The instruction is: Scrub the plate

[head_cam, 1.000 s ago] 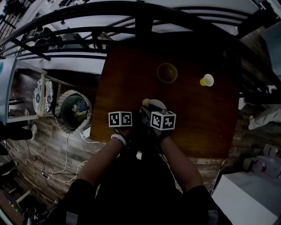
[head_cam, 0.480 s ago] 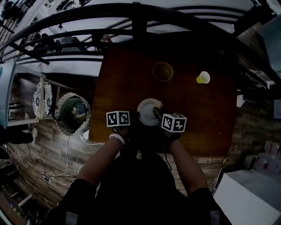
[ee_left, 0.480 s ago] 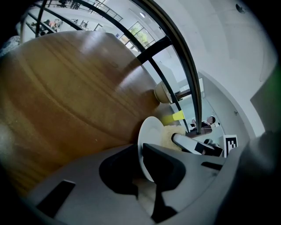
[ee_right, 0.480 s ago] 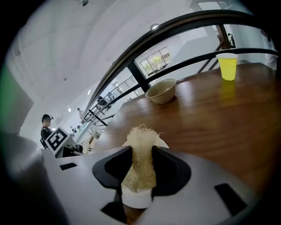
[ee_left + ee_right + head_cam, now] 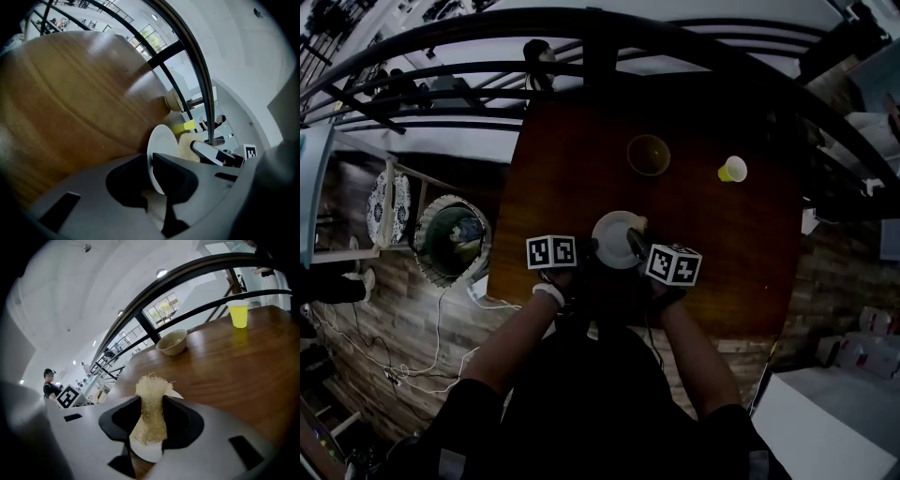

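Left gripper (image 5: 152, 165) is clamped on the rim of the white plate (image 5: 162, 140), right gripper (image 5: 151, 403) pinches a scrubby pad (image 5: 151, 389) right up against that plate, with the bowl (image 5: 648, 155) beyond it and yellow cup (image 5: 732, 170) off to the plate's right.

L gripper (image 5: 151, 162) | jaws clamp plate (image 5: 164, 142) rim; scrubber (image 5: 187, 148) touching plate

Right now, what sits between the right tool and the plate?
Only the loofah scrubber: the right tool is shut on it, and the plate shows directly behind it in the right gripper view.
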{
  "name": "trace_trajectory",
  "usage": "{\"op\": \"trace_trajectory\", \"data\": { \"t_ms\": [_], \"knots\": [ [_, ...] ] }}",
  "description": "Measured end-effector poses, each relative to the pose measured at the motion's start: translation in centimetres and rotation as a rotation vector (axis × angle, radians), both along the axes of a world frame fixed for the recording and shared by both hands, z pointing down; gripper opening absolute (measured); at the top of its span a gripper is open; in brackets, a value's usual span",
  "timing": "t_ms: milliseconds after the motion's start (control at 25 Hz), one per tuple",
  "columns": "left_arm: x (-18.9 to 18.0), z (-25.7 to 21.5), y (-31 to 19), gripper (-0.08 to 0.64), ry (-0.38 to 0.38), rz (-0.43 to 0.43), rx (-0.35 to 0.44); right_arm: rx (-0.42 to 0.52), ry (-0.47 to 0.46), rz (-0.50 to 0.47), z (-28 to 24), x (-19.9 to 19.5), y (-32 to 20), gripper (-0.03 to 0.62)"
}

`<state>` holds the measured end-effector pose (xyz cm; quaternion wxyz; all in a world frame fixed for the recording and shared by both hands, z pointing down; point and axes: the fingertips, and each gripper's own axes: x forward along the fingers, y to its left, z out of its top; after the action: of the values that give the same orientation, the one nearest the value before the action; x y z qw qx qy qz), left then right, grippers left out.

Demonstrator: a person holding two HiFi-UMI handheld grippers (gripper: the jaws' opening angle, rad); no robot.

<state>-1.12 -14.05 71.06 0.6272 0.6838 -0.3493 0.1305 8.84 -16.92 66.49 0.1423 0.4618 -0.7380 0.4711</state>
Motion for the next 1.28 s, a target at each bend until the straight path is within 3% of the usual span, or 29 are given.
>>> {"op": "trace_trajectory", "data": {
  "t_ms": [280,480,680,1080,1280],
  "knots": [
    [-0.2,-0.1,-0.1,0.048,0.022,0.013,-0.001,-0.013,-0.059,-0.192,0.3,-7.7,0.4,0.149],
    [-0.3,0.0,0.0,0.048,0.013,0.028,0.000,-0.061,-0.110,-0.195,1.6,-9.3,0.6,0.149],
    [-0.2,0.1,0.2,0.048,-0.006,0.017,0.013,-0.084,-0.076,-0.184,2.3,-7.0,1.3,0.149],
    [-0.2,-0.1,0.6,0.049,-0.018,0.004,0.020,-0.066,-0.012,-0.004,1.6,2.0,2.1,0.149],
    [0.0,-0.3,0.6,0.049,-0.025,0.007,0.024,-0.031,0.038,0.006,0.4,3.1,2.0,0.149]
  ]
}}
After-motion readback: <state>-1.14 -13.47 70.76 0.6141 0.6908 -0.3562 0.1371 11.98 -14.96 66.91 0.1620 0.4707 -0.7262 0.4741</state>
